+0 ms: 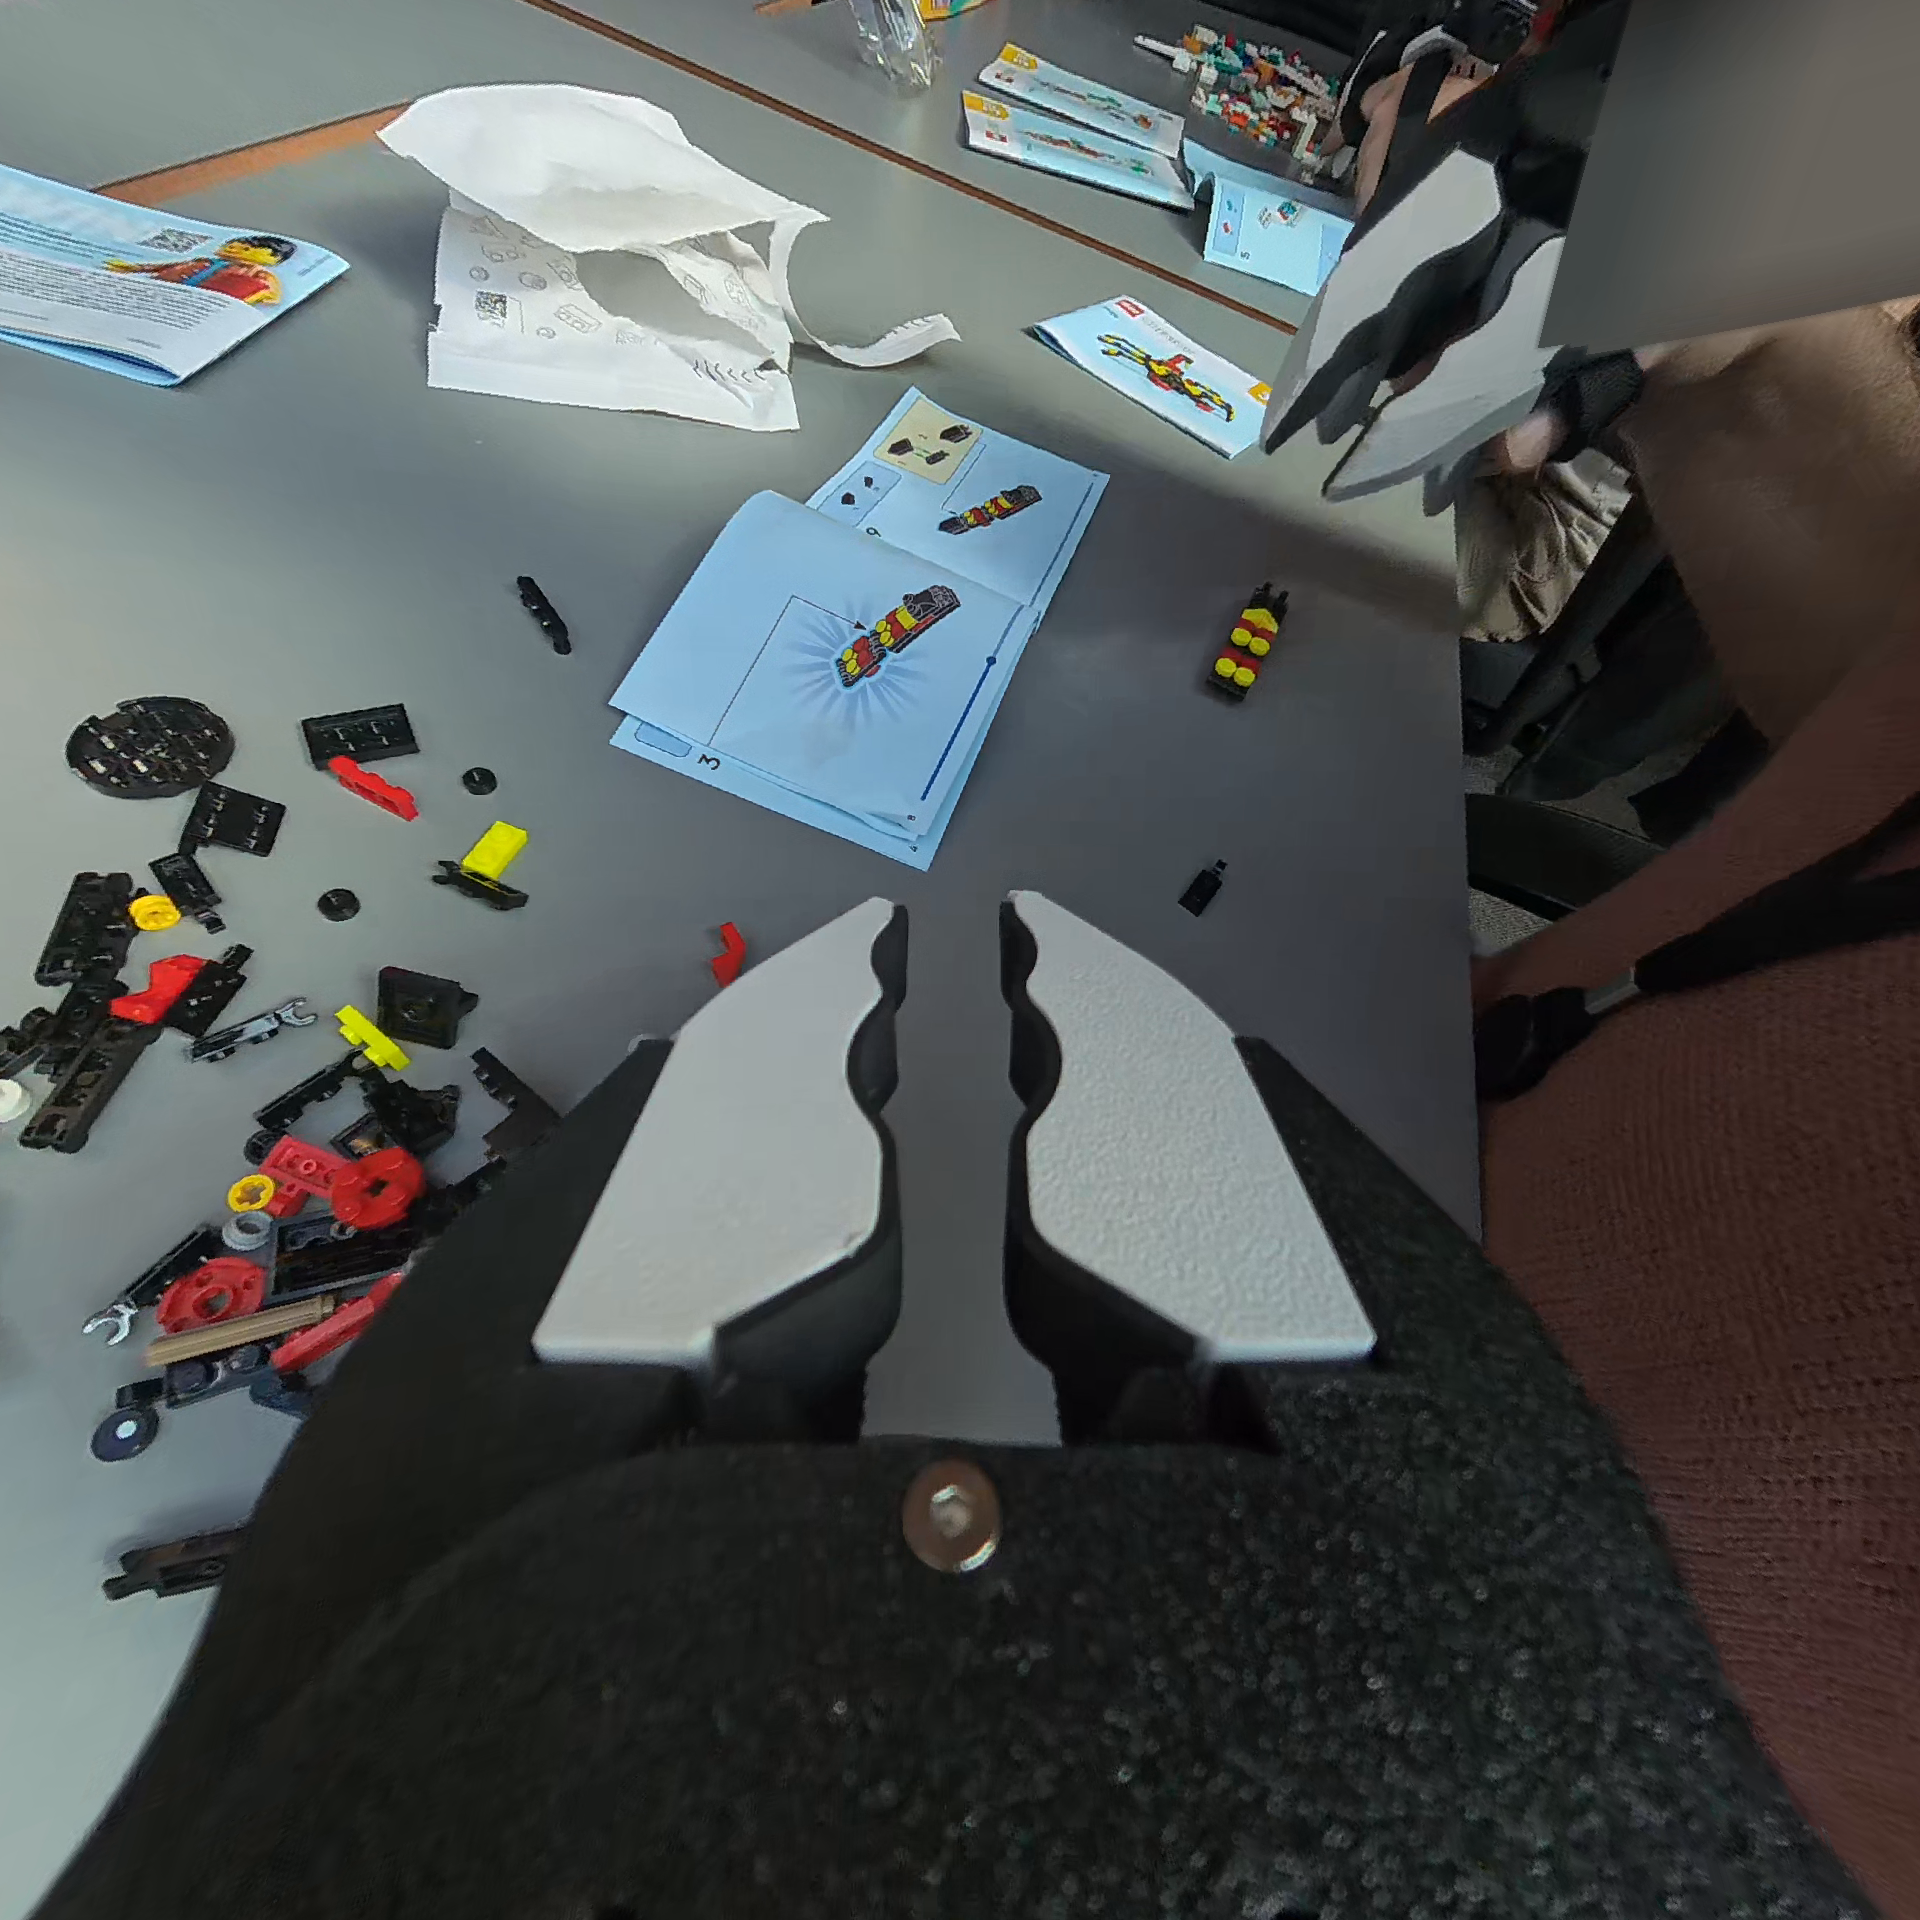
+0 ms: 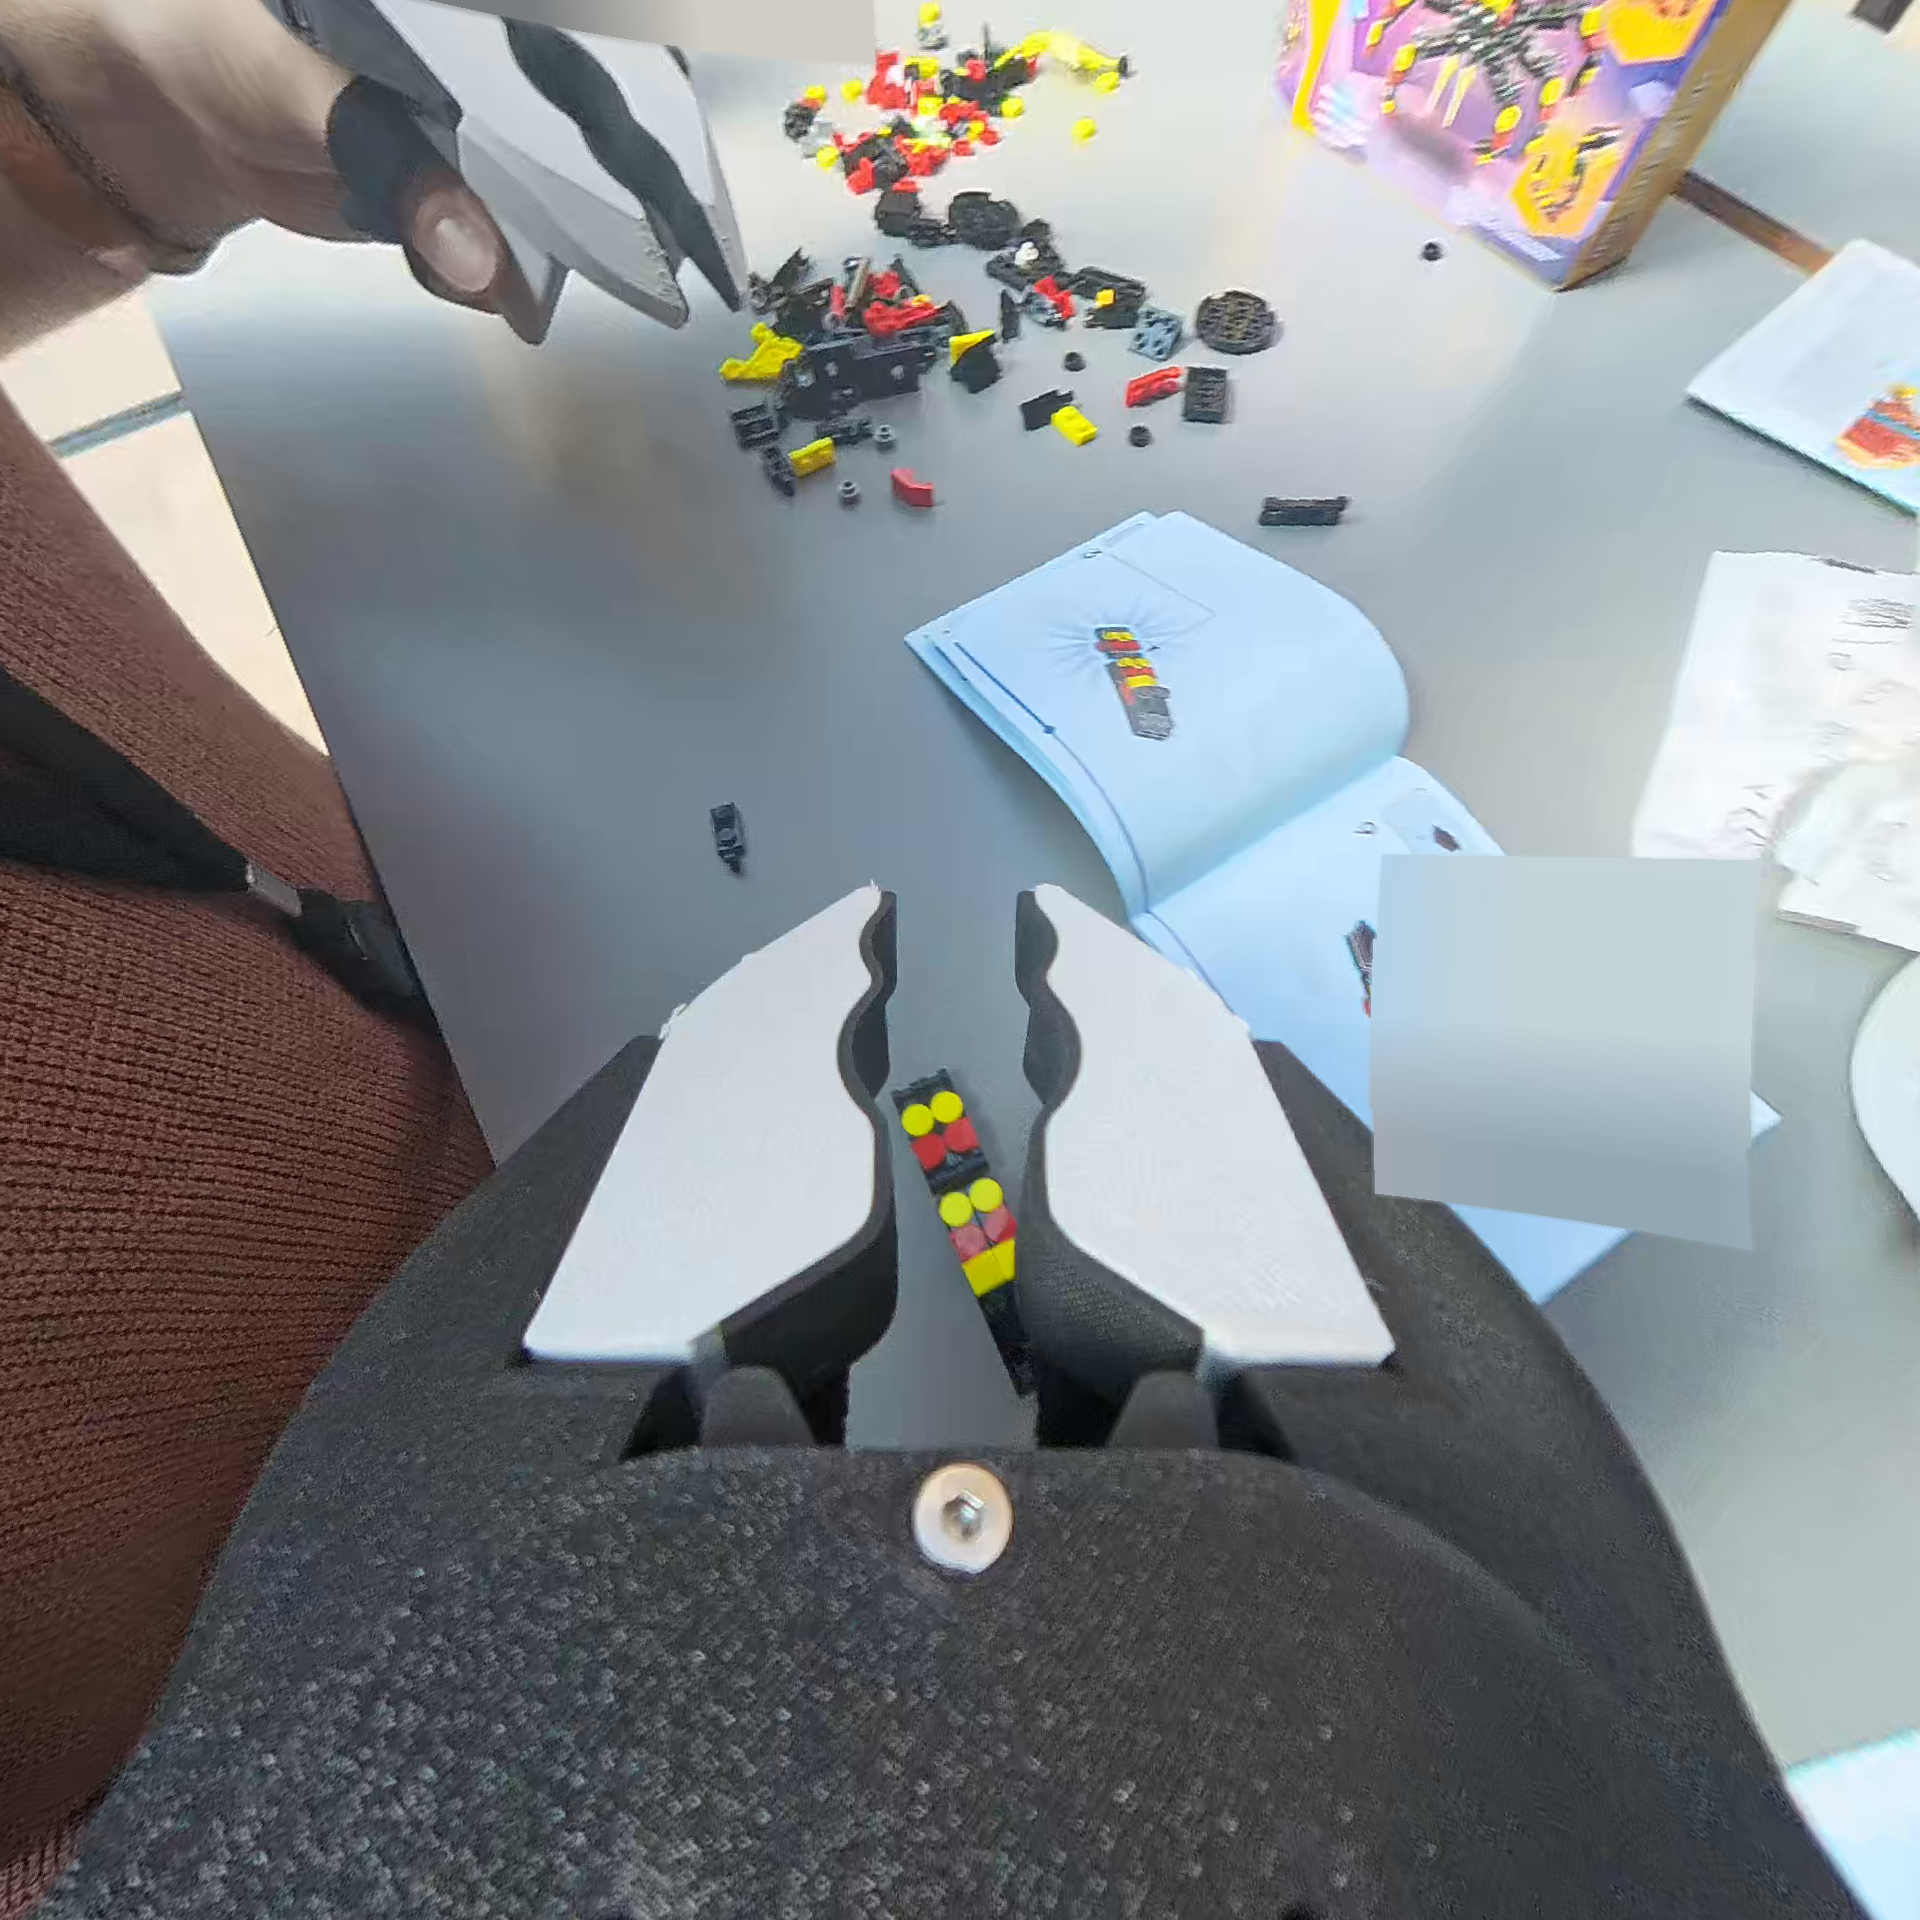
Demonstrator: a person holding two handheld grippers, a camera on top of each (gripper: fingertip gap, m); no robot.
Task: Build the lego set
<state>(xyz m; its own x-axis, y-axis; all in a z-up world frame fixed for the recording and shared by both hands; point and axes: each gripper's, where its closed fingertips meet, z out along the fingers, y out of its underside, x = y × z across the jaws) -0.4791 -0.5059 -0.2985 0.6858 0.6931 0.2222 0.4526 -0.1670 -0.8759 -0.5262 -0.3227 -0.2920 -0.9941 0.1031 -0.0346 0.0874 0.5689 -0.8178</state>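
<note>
My left gripper is open and empty above the grey table; it also shows in the right wrist view over the piece pile. A built black strip with red and yellow studs lies on the table near its right edge. My right gripper is open and hovers over that strip, which shows between the fingers, untouched. The right gripper also shows at the upper right of the left wrist view. A small black piece lies alone. Loose black, red and yellow pieces are heaped.
An open blue instruction booklet lies mid-table. A torn white paper bag and more booklets lie behind it. The purple set box stands far off. A red piece lies by my left fingertip. The table edge runs along a person's brown sleeve.
</note>
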